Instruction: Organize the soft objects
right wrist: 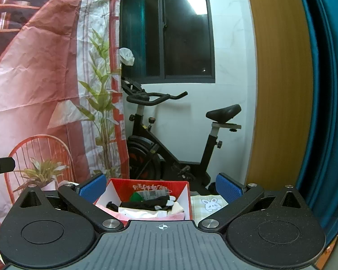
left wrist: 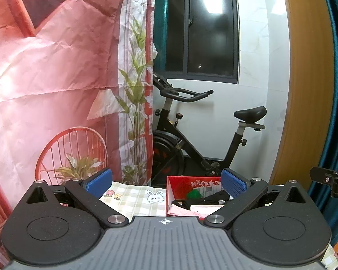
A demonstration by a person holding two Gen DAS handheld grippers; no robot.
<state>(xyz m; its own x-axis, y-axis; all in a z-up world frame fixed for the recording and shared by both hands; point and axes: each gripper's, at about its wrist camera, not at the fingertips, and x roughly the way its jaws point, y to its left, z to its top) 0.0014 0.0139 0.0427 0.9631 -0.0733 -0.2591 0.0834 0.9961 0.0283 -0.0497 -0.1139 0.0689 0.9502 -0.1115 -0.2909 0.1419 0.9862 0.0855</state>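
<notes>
Two tongs in view, both spread wide and gripping nothing. We see the left tongs (left wrist: 166, 183) held above the table's near edge, blue pads (left wrist: 100, 178) well apart, the gap framing the checked tablecloth (left wrist: 133, 200) and the left half of the red box (left wrist: 180, 184). The right tongs (right wrist: 161, 187) sit straight in front of that box (right wrist: 182, 193), pads (right wrist: 227, 186) either side of it but clear of its walls.

The box is open-topped, red outside, white inside, with pale lettering on the far inner wall. The soft items are all in it: a black garment (right wrist: 151, 201) lies across the middle, something white (right wrist: 139, 213) sits under it toward the near wall, a green piece (right wrist: 136, 196) is at the back, and a pink knit item (left wrist: 182, 210) lies at the near left corner. We cannot tell exactly what each garment is.

The tablecloth carries a bunny print (right wrist: 210, 203) just right of the box in the right wrist view; in the left wrist view the same bunny (left wrist: 155, 196) falls just left of the box, beside small flower prints (left wrist: 112, 194).

Behind the table: an exercise bike (left wrist: 191, 139), a dark window (left wrist: 200, 27), a printed pink backdrop (left wrist: 56, 67) at left, a wood panel (right wrist: 279, 78) and a teal curtain (right wrist: 322, 90) at right. Each camera catches the other tongs at the frame edge.
</notes>
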